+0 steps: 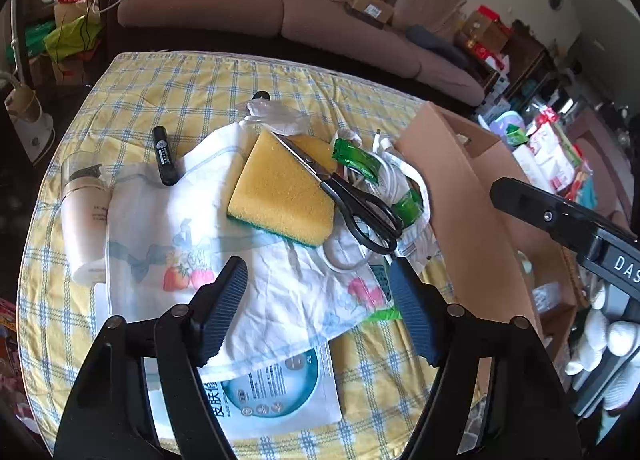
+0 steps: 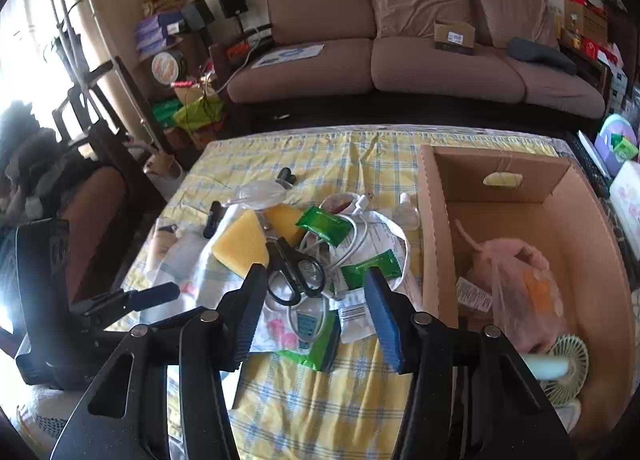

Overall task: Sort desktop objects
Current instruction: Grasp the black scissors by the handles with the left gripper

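Note:
A pile of objects lies on the yellow checked tablecloth (image 1: 192, 80): a yellow sponge (image 1: 280, 188), black scissors (image 1: 352, 200), a white cable (image 1: 384, 172), green packets (image 1: 356, 158), a black marker (image 1: 164, 156), a white tube (image 1: 84, 220) and a printed white cloth (image 1: 168, 244). My left gripper (image 1: 316, 300) is open and empty above the cloth. My right gripper (image 2: 316, 308) is open and empty just in front of the scissors (image 2: 296, 268) and sponge (image 2: 240, 240). A cardboard box (image 2: 432, 220) stands at the right with a pink bag (image 2: 520, 284) and a small fan (image 2: 568, 364) inside.
A white and teal package (image 1: 276, 388) lies under the cloth near the table's front. A green pouch (image 2: 316, 348) lies below the right gripper. A brown sofa (image 2: 400, 52) stands behind the table. Clutter fills both sides of the room.

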The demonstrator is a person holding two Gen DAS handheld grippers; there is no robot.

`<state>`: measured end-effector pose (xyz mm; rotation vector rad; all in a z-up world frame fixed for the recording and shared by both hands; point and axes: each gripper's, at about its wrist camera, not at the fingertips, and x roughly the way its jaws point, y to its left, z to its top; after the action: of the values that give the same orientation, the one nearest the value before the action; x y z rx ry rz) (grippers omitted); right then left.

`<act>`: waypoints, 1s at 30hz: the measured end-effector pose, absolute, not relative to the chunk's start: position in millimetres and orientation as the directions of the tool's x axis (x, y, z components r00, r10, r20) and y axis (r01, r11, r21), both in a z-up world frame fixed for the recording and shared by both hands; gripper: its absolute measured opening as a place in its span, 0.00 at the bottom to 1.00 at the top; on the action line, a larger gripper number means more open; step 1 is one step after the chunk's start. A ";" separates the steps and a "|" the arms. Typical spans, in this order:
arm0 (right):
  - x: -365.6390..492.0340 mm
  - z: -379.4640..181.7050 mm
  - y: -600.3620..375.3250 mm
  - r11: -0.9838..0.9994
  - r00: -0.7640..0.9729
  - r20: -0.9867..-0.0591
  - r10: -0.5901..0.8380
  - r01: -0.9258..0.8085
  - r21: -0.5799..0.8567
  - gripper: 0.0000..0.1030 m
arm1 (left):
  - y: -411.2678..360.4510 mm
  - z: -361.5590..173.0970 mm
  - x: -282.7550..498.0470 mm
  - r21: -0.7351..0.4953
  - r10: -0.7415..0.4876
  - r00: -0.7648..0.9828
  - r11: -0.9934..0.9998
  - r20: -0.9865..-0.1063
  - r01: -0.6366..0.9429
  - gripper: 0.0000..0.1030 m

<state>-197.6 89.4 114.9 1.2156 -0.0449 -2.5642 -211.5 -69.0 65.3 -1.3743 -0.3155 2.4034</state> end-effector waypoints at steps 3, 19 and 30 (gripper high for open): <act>-225.2 109.8 82.2 -0.947 -0.551 -0.794 -0.257 0.307 0.093 0.36 | -59.4 56.0 -226.7 -0.338 0.385 -0.448 -0.923 -0.807 -0.184 0.62; -288.3 38.3 49.8 -0.899 -0.246 -0.950 -0.190 0.432 0.068 0.31 | -50.4 41.8 -245.3 -0.375 0.412 -0.393 -0.911 -0.822 -0.171 0.60; -283.2 34.5 63.1 -0.882 -0.162 -0.903 -0.398 0.338 0.329 0.18 | -52.3 30.9 -246.6 -0.410 0.438 -0.359 -0.899 -0.824 -0.156 0.51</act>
<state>-283.2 63.1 34.5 1.6420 -0.0693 -2.0837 -246.6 -52.3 30.9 -1.5125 -0.3714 2.2963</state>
